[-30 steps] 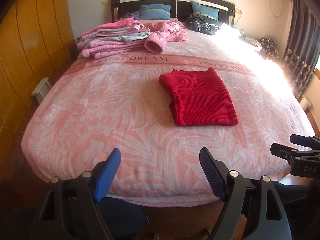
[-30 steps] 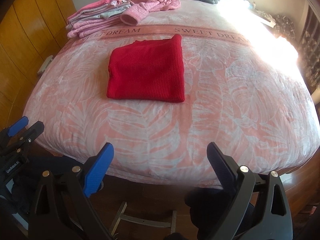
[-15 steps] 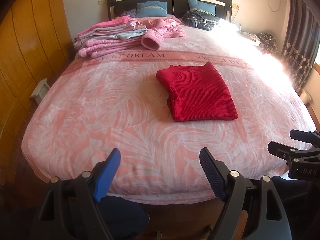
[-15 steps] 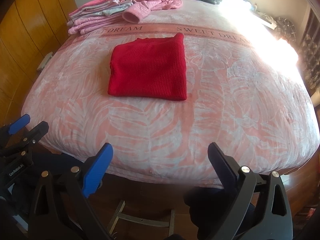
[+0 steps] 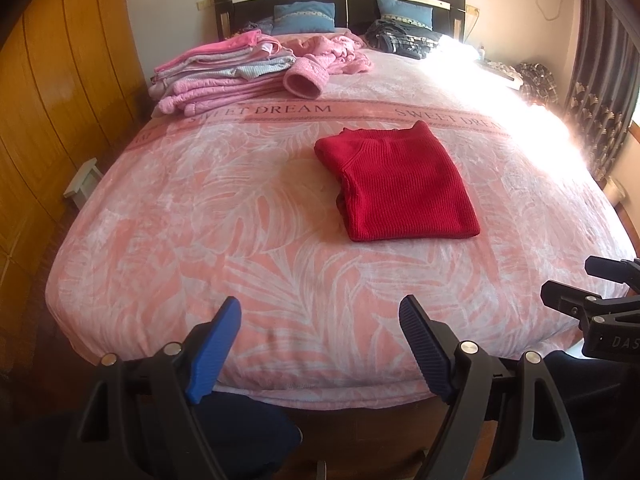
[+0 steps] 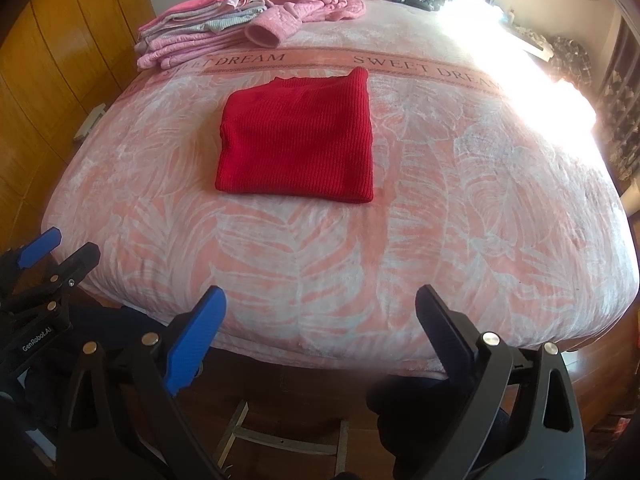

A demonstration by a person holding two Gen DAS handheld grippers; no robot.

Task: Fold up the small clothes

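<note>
A folded red knit sweater (image 5: 400,188) (image 6: 298,150) lies flat in the middle of the pink leaf-patterned bedspread (image 5: 224,232) (image 6: 460,208). My left gripper (image 5: 320,316) hangs open over the foot of the bed, well short of the sweater, with nothing between its blue-padded fingers. My right gripper (image 6: 320,300) is likewise open and empty at the bed's near edge. Each gripper also shows at the side of the other's view: the right gripper (image 5: 600,296), the left gripper (image 6: 52,256).
A stack of folded pink and grey clothes (image 5: 224,76) (image 6: 192,36) sits at the far left by the headboard, with a crumpled pink jacket (image 5: 328,60) beside it. Blue pillows (image 5: 304,18) and dark clothes (image 5: 400,42) lie at the head. Wooden wardrobe (image 5: 48,92) stands left, curtain (image 5: 600,80) right.
Both grippers have drawn back slightly and tilted, so the bed sits a little farther and lower in view. The sweater has not moved. Both stay open.
</note>
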